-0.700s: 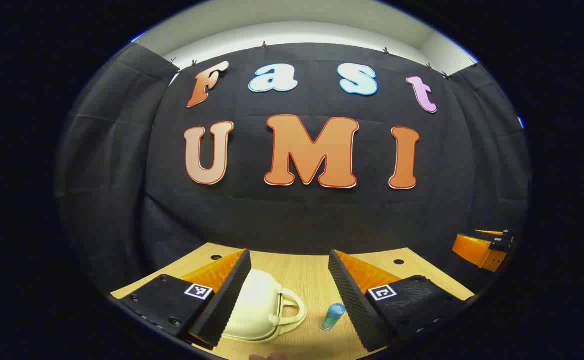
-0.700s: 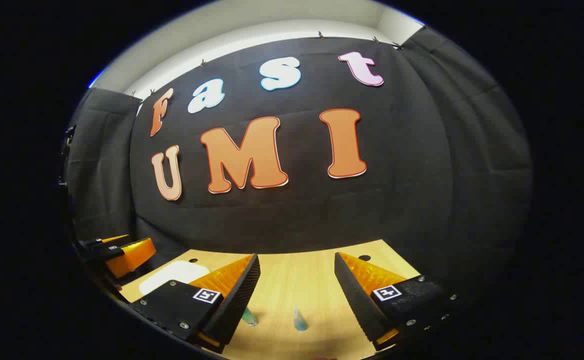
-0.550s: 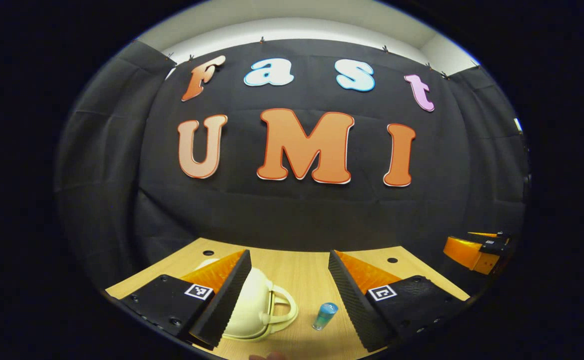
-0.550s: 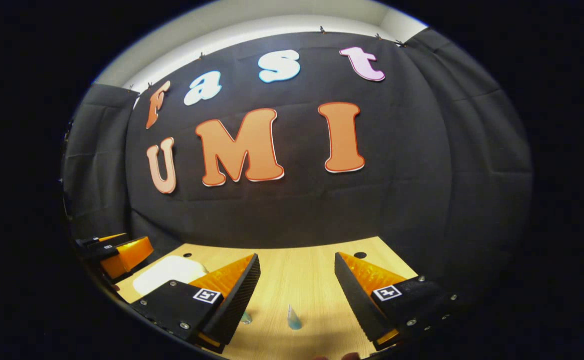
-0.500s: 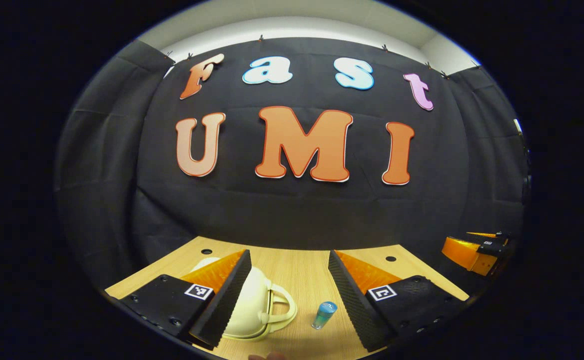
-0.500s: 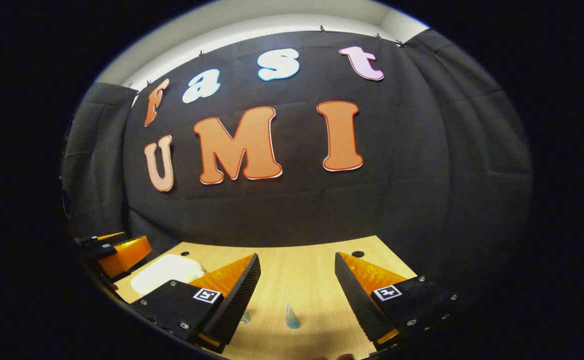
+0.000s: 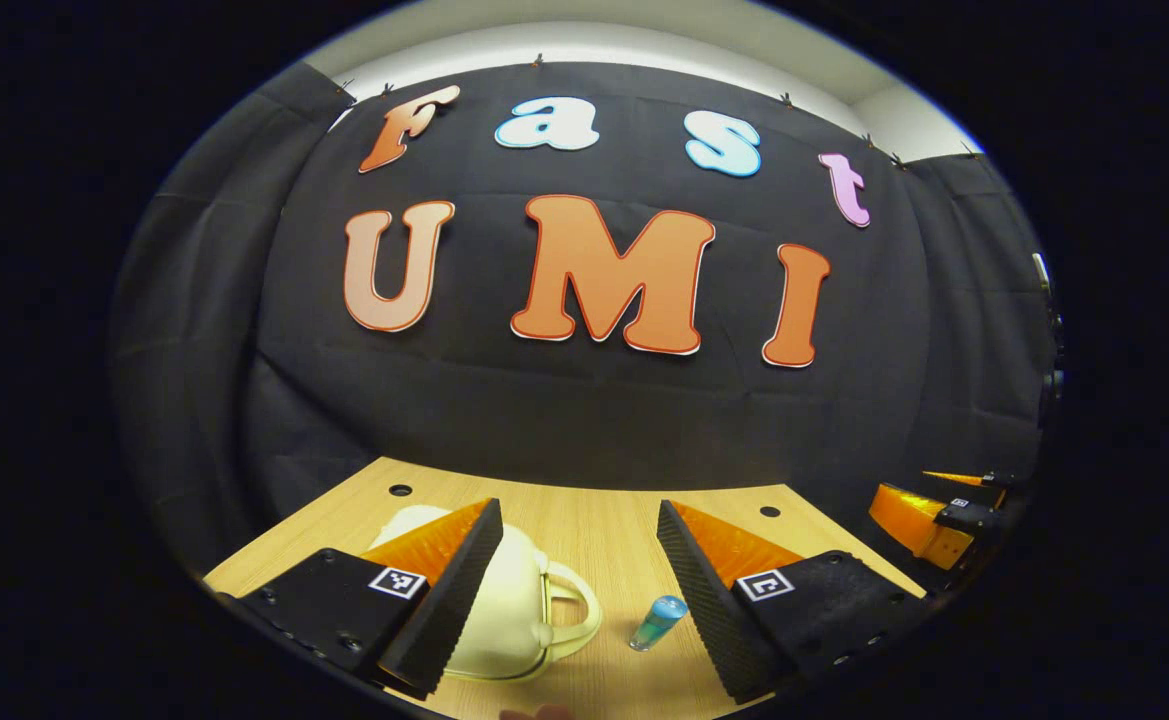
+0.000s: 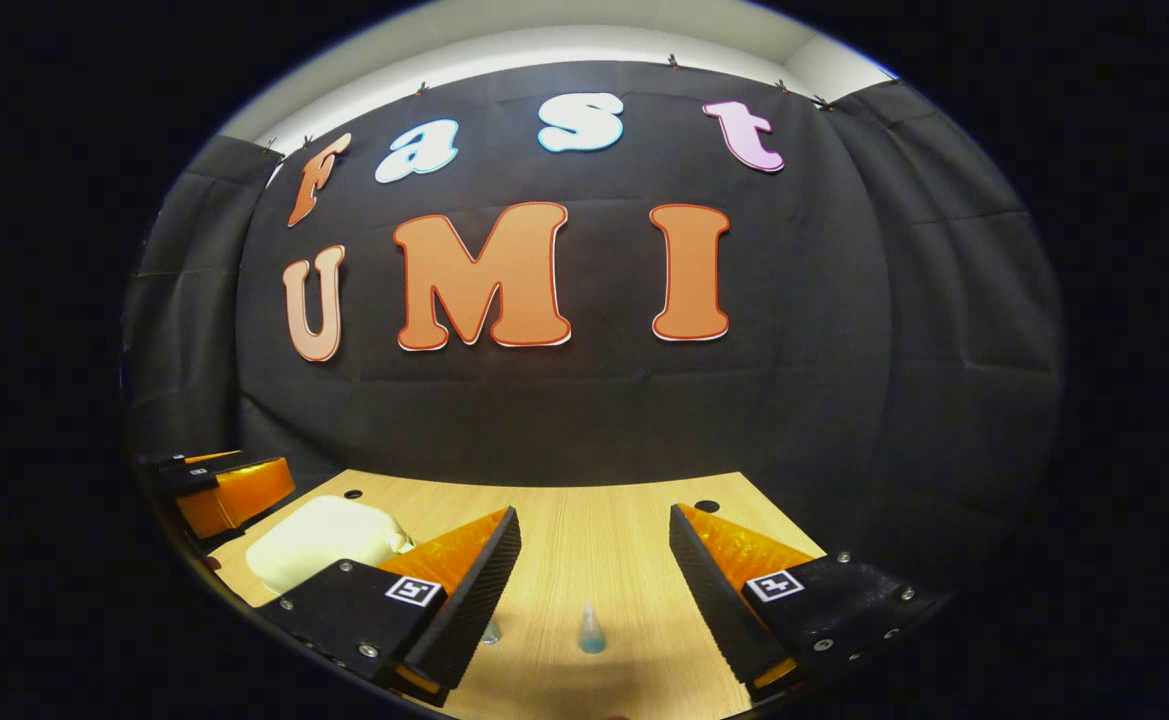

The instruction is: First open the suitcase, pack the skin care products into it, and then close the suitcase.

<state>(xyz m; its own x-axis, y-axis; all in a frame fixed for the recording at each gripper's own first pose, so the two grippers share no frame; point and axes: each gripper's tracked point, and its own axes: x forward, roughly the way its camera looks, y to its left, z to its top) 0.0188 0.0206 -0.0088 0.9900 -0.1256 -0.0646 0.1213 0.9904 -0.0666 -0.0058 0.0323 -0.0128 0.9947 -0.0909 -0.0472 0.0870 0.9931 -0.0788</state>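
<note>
Suitcase point(image 7: 504, 610), cream and shut with its handle toward the middle, lies on the wooden surface point(image 7: 604, 530) partly behind your left claw's point(image 7: 574, 590) left finger, and a small blue bottle point(image 7: 657, 622) stands just inside the right finger. Your left claw gapes wide and holds nothing, with bare wood ahead up to the black cloth wall. Your right claw point(image 8: 594, 600) is spread wide and empty too, a small clear bottle point(image 8: 591, 630) standing between its fingers, the suitcase point(image 8: 319, 540) off to its left.

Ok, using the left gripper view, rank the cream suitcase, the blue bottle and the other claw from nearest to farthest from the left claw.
1. Cream suitcase, partly behind its left finger.
2. Blue bottle, beside its right finger; too close to the suitcase to call firmly.
3. Right claw, far right, at the table edge.
</note>
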